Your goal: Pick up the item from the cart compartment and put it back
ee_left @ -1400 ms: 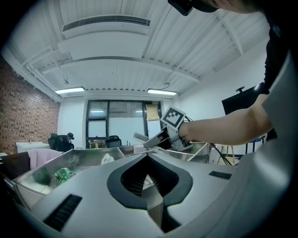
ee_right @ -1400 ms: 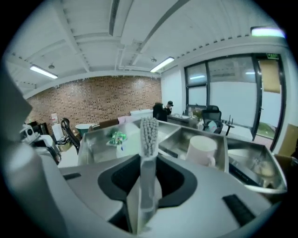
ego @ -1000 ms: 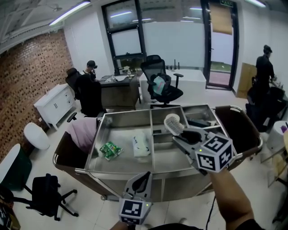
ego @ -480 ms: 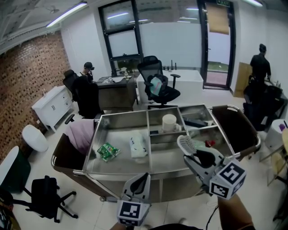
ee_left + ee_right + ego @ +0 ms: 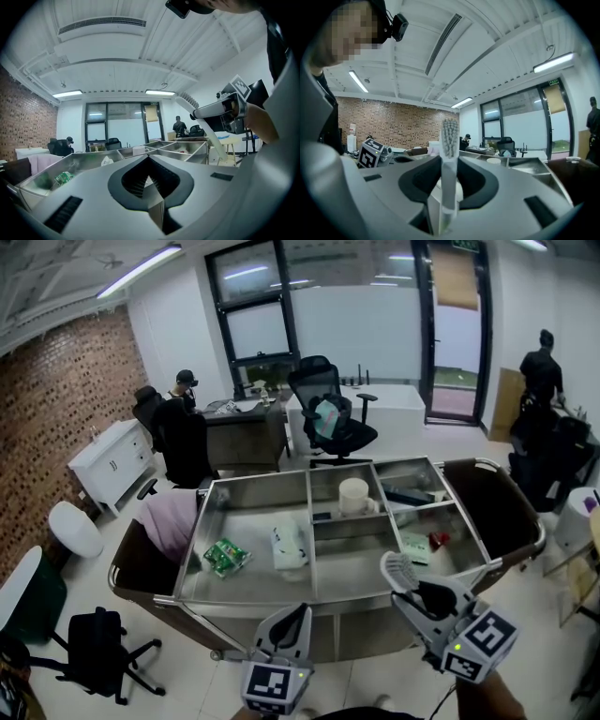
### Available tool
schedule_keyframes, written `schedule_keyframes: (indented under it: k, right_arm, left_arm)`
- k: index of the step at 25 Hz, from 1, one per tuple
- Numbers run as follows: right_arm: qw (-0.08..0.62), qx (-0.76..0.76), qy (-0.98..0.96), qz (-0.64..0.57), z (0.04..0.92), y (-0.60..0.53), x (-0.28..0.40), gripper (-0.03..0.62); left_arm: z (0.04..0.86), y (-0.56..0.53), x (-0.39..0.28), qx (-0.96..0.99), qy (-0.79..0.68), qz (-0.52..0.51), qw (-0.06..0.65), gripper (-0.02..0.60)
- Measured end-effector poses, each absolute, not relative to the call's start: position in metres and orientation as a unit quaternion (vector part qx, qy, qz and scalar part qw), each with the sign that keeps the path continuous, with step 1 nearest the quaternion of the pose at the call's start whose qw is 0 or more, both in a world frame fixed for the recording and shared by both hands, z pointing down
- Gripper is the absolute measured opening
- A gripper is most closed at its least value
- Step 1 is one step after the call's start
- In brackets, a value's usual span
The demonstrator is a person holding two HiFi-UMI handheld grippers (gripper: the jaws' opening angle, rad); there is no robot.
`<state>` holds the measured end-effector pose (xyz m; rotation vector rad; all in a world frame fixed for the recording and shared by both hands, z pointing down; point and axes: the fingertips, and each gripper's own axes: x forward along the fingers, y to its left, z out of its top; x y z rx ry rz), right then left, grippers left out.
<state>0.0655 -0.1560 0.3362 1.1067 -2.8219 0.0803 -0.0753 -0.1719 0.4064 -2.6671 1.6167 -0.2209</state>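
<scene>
My right gripper [image 5: 424, 597] is shut on the handle of a white brush [image 5: 397, 570] and holds it in the air over the cart's near right corner, off the compartments. In the right gripper view the brush [image 5: 450, 140] stands upright between the jaws, bristles at the top. My left gripper [image 5: 298, 617] hangs low in front of the cart's near edge, its jaws together with nothing in them. The steel cart [image 5: 281, 598] has several compartments: a green packet [image 5: 228, 556] and a white pack [image 5: 289, 546] lie in the big left one.
A white cup [image 5: 354, 495] stands in a rear compartment, a black item [image 5: 410, 494] lies to its right, and a small red thing [image 5: 438, 540] sits in the right one. Dark bags hang at both cart ends [image 5: 499, 502]. An office chair [image 5: 103, 648] stands near left.
My right gripper has drawn back with the brush, from over the cart's rear middle compartment down toward the near right corner. The left gripper has stayed put.
</scene>
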Motion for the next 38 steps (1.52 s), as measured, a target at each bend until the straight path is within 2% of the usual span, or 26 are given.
schedule_keyframes:
  k: [9, 38]
  right_arm:
    - [0.063, 0.377, -0.92, 0.09, 0.398, -0.146, 0.073, 0.129]
    - [0.063, 0.378, -0.919, 0.089, 0.397, -0.148, 0.076, 0.129]
  left_arm:
    - [0.407, -0.169, -0.081, -0.851, 0.52, -0.068, 0.002, 0.0]
    - [0.404, -0.167, -0.074, -0.852, 0.519, -0.064, 0.005, 0.0]
